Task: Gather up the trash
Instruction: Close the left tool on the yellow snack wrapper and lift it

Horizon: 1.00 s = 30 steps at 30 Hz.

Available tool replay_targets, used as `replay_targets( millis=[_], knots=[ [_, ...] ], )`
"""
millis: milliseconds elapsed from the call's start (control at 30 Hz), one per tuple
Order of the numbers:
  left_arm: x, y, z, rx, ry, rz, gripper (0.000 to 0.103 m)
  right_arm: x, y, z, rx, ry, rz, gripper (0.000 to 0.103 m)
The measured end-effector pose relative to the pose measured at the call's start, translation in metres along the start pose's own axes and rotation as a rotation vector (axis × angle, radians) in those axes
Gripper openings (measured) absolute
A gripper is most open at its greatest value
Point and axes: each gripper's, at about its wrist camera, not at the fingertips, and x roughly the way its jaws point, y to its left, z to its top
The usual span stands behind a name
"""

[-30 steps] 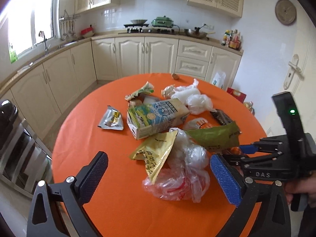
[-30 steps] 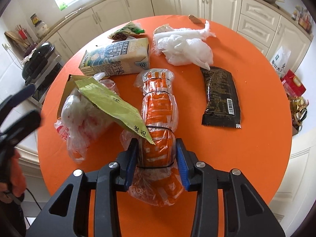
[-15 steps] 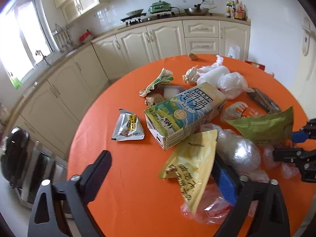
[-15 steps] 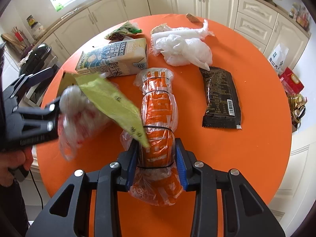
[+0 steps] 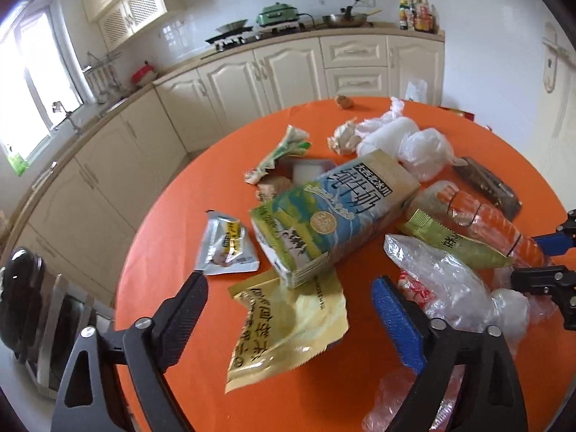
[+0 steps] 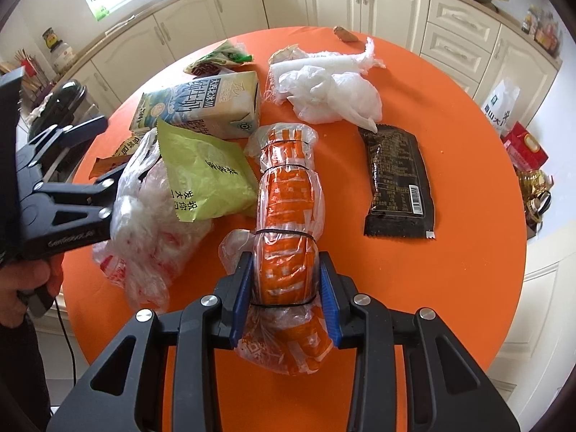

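Trash lies on a round orange table [image 5: 162, 252]. My left gripper [image 5: 288, 306] straddles a crumpled yellow snack wrapper [image 5: 288, 324]. Its jaws are closing, and the pads stand clear of the wrapper. The right wrist view shows this gripper [image 6: 108, 154] at the left, against a clear plastic bag [image 6: 151, 223]. My right gripper [image 6: 284, 288] is shut on an orange roll wrapped in clear plastic [image 6: 288, 198]. A milk carton [image 5: 334, 216] lies on its side just beyond the yellow wrapper. A green wrapper [image 6: 205, 176] rests on the clear bag.
White plastic bags [image 6: 331, 90] and a dark packet [image 6: 396, 176] lie farther out. A silver sachet [image 5: 226, 244] sits left of the carton, a green-white wrapper [image 5: 280, 154] behind it. Cream cabinets ring the table. A hand [image 6: 21, 288] holds the left gripper.
My left gripper has come forward and down over the yellow wrapper and its jaws have narrowed. The green wrapper and clear bag shifted. The right gripper has kept still on the roll.
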Motion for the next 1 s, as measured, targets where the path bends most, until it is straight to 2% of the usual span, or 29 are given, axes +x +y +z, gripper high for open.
replay_targets(
  millis=[33,67,133,267,433,633,800,867,900,1000],
  knots=[
    [0.006,0.002,-0.001,-0.014,0.028,-0.026,0.045,-0.001,0.0,-0.001,-0.006,0.001,-0.002,0.034],
    [0.008,0.005,-0.001,-0.03,0.024,-0.017,0.044,-0.003,0.001,-0.002,-0.006,0.002,0.0,0.034],
    [0.005,0.013,-0.003,-0.063,0.016,-0.047,0.038,-0.004,0.0,-0.004,0.005,-0.001,0.016,0.033],
    [0.001,0.025,-0.009,-0.138,-0.003,-0.091,0.033,-0.009,-0.006,-0.009,0.037,-0.015,0.046,0.032],
    [-0.027,0.032,-0.025,-0.2,-0.039,-0.116,0.031,-0.025,-0.012,-0.018,0.072,-0.046,0.098,0.032],
    [-0.072,0.022,-0.036,-0.217,-0.108,-0.119,0.03,-0.047,-0.019,-0.033,0.113,-0.094,0.123,0.032],
    [-0.114,-0.008,-0.026,-0.172,-0.194,-0.116,0.03,-0.071,-0.024,-0.042,0.142,-0.154,0.167,0.032],
    [-0.128,-0.023,-0.02,-0.147,-0.225,-0.129,0.008,-0.082,-0.026,-0.043,0.147,-0.181,0.177,0.032],
    [-0.134,-0.03,-0.017,-0.136,-0.231,-0.134,0.004,-0.091,-0.029,-0.044,0.155,-0.2,0.185,0.032],
    [-0.147,-0.058,-0.006,-0.089,-0.266,-0.159,0.005,-0.108,-0.04,-0.048,0.172,-0.242,0.188,0.032]
  ],
)
